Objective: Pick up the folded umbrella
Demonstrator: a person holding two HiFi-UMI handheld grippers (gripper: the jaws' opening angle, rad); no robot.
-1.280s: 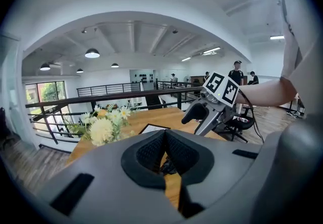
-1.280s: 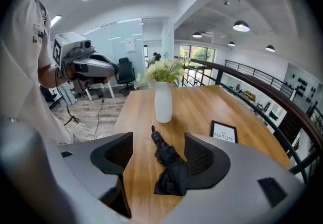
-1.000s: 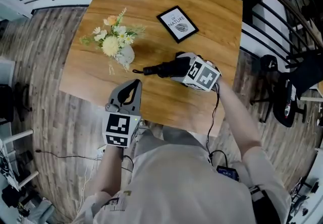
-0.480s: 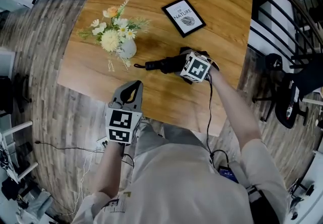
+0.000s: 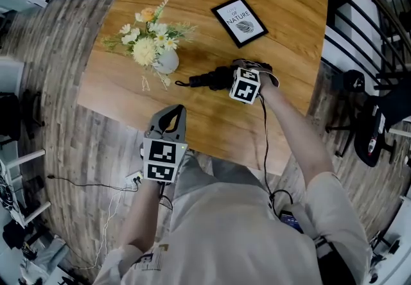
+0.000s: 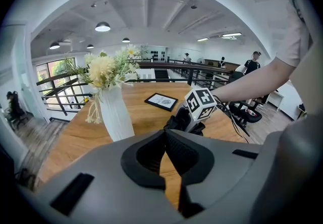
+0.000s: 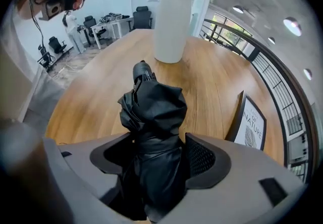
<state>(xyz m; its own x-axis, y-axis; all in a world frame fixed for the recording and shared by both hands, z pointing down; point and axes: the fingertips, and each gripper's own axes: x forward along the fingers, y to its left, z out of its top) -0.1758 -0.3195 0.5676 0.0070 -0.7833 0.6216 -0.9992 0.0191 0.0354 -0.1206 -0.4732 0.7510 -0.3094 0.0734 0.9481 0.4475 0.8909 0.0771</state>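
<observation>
Landmark: white vase point(image 5: 166, 62) with flowers, standing on the wooden table point(image 5: 282, 1). Every place below is given from it.
Umbrella: folded umbrella point(image 5: 207, 77), black and bunched, lies lengthwise on my right-hand side of the vase. Its thin end points at the vase foot, close by, though I cannot tell whether it touches.
Right gripper: right gripper point(image 5: 226, 77) is at the umbrella's far end from the vase. In the right gripper view the jaws are pinched on the black fabric from both sides, with the bundle filling the gap between the pads point(image 7: 202, 157).
Left gripper: left gripper point(image 5: 170, 117) hangs on my side of the vase, off the table edge and well apart from the umbrella. Its jaws are pressed together at the tips with nothing between them. It takes no part for now.
Other: framed print point(image 5: 240, 22) lies beyond the umbrella, farther from the vase and out of the way.
Done: approach and grasp — the grip looks seated around the umbrella's body, not just a fold of cloth.
Left: the lift itself. I cannot tell from any view whether the umbrella has cleared the wood.
Watch: the vase stands near the thin end, so I judge a straight rise is safer than a swing toward it. Loose fabric could slip in the jaws.
</observation>
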